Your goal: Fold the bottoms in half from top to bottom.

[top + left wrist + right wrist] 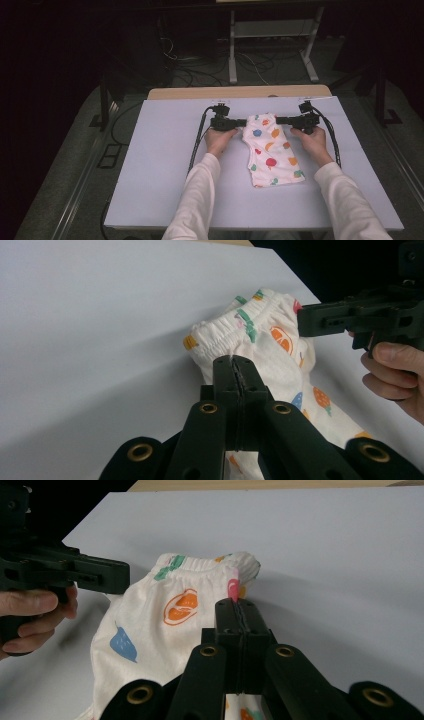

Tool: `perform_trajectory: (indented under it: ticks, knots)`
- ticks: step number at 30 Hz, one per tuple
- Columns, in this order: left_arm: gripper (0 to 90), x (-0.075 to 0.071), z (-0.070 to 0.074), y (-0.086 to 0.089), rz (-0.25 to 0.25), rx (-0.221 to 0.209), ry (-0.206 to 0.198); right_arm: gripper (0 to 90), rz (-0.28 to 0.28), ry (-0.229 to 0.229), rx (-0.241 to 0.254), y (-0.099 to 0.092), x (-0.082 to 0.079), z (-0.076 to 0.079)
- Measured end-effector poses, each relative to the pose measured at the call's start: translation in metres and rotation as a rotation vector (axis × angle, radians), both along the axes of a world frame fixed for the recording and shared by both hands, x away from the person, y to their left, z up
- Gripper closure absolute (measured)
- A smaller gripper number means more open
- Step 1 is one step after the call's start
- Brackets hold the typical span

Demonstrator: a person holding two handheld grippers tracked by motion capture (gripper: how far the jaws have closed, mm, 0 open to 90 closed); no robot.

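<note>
Left gripper (235, 371), low centre of its own view, has its jaws pressed together on the waistband edge of the printed shorts (272, 340). Right gripper (239, 611) pinches the opposite waistband corner likewise. The shorts lie centre-frame in the high view on the table (165, 150). Risk: both bites are thin; uneven pulling could slip the fabric free.
</note>
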State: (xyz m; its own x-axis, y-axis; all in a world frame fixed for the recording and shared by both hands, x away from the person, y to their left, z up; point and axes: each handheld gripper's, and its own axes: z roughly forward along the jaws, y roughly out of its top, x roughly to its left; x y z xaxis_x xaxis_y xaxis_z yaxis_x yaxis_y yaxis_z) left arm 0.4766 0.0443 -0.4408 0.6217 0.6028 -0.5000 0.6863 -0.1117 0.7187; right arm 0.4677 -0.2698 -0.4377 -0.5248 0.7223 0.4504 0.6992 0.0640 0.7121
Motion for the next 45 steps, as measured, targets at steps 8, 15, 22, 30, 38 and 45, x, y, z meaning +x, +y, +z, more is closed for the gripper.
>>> perform_trajectory:
  ticks: [8,15,22,30,38,45]
  knots:
    - [89.6,-0.007,0.007,0.000,-0.016,-0.021,-0.013,88.1,0.005,-0.016,0.023,-0.006,-0.008,0.002]
    - [89.6,-0.015,0.007,-0.004,-0.038,-0.038,-0.015,88.1,0.011,-0.037,0.032,-0.008,-0.017,0.006]
    - [89.6,-0.023,0.010,-0.003,-0.054,-0.041,-0.021,88.1,0.016,-0.058,0.043,-0.011,-0.027,0.008]
    - [89.6,-0.032,0.010,-0.003,-0.066,-0.046,-0.025,88.1,0.026,-0.076,0.043,-0.013,-0.036,0.008]
    - [89.6,-0.041,0.012,-0.006,-0.084,-0.051,-0.026,88.1,0.048,-0.089,0.049,-0.014,-0.047,0.008]
    - [89.6,-0.049,0.010,-0.009,-0.102,-0.045,-0.025,88.1,0.074,-0.098,0.035,-0.015,-0.059,0.008]
